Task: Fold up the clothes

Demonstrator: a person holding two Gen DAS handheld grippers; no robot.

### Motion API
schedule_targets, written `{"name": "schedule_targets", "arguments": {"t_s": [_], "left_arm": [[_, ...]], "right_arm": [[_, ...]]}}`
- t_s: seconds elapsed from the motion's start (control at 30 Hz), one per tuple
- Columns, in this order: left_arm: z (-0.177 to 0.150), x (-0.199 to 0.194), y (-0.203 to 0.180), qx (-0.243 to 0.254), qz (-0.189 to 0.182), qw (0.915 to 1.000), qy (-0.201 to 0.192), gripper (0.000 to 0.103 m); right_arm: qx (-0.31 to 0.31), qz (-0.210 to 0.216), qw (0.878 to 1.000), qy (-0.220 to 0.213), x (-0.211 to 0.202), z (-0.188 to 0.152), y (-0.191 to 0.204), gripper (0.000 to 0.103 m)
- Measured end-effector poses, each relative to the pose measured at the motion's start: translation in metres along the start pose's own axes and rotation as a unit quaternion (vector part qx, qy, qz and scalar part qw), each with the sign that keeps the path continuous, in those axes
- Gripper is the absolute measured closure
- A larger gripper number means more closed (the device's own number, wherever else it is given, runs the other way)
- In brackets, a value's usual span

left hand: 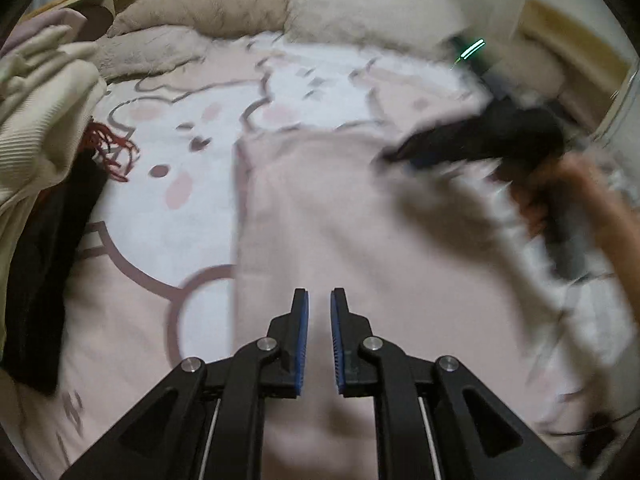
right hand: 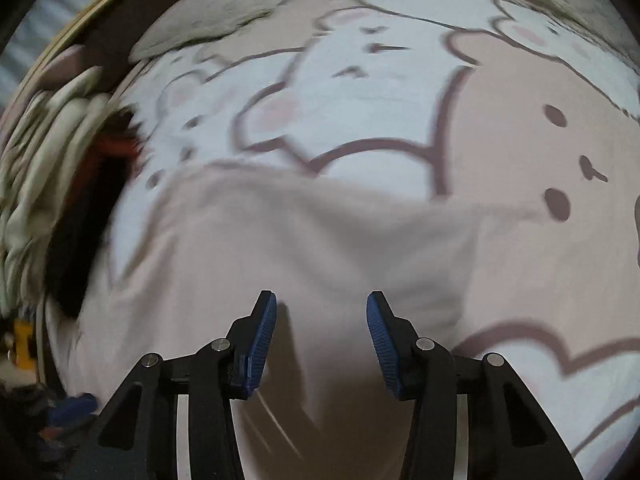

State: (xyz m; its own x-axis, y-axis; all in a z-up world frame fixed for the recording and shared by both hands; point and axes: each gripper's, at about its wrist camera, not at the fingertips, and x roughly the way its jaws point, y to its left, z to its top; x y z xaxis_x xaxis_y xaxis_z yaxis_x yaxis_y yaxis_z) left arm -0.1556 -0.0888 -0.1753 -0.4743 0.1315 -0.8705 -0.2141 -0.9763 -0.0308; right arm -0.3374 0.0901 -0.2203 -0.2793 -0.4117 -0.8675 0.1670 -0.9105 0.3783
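Both tools hang empty over a bed where a pale pink garment [left hand: 340,208] lies spread flat. The left tool [left hand: 319,300] has its blue pads drawn nearly together with a narrow gap and no cloth between them; the right tool [right hand: 321,304] stands with its jaws apart, also gripping nothing. Directly beneath and ahead of each tool runs the garment, its straight left edge reaching away from the left wrist camera and its far edge crossing the right wrist view from side to side, over the cartoon-print bedsheet [right hand: 360,92]. Neither tool looks clearly nearer, so the next grasp likely turns on which edge is chosen. A heap of unfolded clothes [left hand: 36,120] waits at the left, plush pillows [left hand: 208,4] beyond.
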Motion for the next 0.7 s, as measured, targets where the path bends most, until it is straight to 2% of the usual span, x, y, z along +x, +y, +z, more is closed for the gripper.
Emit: {"name": "schedule_targets", "arguments": {"t_s": [0.03,0.07,0.1,0.13,0.17,0.23,0.3,0.37,0.43,0.5,0.57,0.63,0.7], "left_arm": [[0.001,0.011,0.009,0.003,0.016,0.9998,0.008,0.092],[0.004,0.021,0.019,0.002,0.03,0.9994,0.017,0.092],[0.007,0.027,0.03,-0.003,0.039,0.999,0.021,0.087],[0.01,0.028,0.039,-0.008,0.043,0.9989,0.019,0.075],[0.013,0.027,0.047,-0.011,0.047,0.9987,0.017,0.067],[0.018,0.021,0.053,-0.007,0.054,0.9985,0.007,0.067],[0.024,0.01,0.052,0.0,0.051,0.9987,-0.008,0.067],[0.026,-0.001,0.049,0.003,0.041,0.999,-0.018,0.067],[0.018,-0.018,0.039,0.013,0.026,0.9992,-0.027,0.067],[-0.002,-0.038,0.025,0.034,0.014,0.9985,-0.042,0.067],[-0.022,-0.059,0.011,0.054,0.002,0.9969,-0.056,0.059],[-0.048,-0.076,-0.002,0.082,0.007,0.9943,-0.068,0.051],[-0.076,-0.092,-0.015,0.112,0.018,0.9907,-0.075,0.05]], "right_arm": [[0.023,0.006,1.0,-0.015,-0.003,0.007,-0.013,0.055],[0.052,-0.009,0.998,-0.038,-0.012,0.013,-0.028,0.055],[0.067,-0.021,0.996,-0.058,-0.022,0.016,-0.036,0.055],[0.076,-0.029,0.994,-0.077,-0.033,0.017,-0.041,0.055],[0.066,-0.021,0.994,-0.087,-0.042,0.015,-0.041,0.055],[0.013,-0.015,0.996,-0.087,-0.057,0.0,-0.028,0.055],[-0.044,-0.02,0.996,-0.074,-0.065,-0.024,-0.009,0.055],[-0.088,-0.006,0.995,-0.054,-0.067,-0.052,0.012,0.055],[-0.149,0.01,0.989,-0.018,-0.065,-0.095,0.037,0.055],[-0.217,0.014,0.976,0.028,-0.055,-0.142,0.061,0.055],[-0.286,-0.001,0.957,0.057,-0.048,-0.191,0.08,0.055],[-0.324,-0.034,0.945,0.032,-0.053,-0.222,0.086,0.055],[-0.329,-0.055,0.943,0.004,-0.066,-0.239,0.088,0.055]]}}
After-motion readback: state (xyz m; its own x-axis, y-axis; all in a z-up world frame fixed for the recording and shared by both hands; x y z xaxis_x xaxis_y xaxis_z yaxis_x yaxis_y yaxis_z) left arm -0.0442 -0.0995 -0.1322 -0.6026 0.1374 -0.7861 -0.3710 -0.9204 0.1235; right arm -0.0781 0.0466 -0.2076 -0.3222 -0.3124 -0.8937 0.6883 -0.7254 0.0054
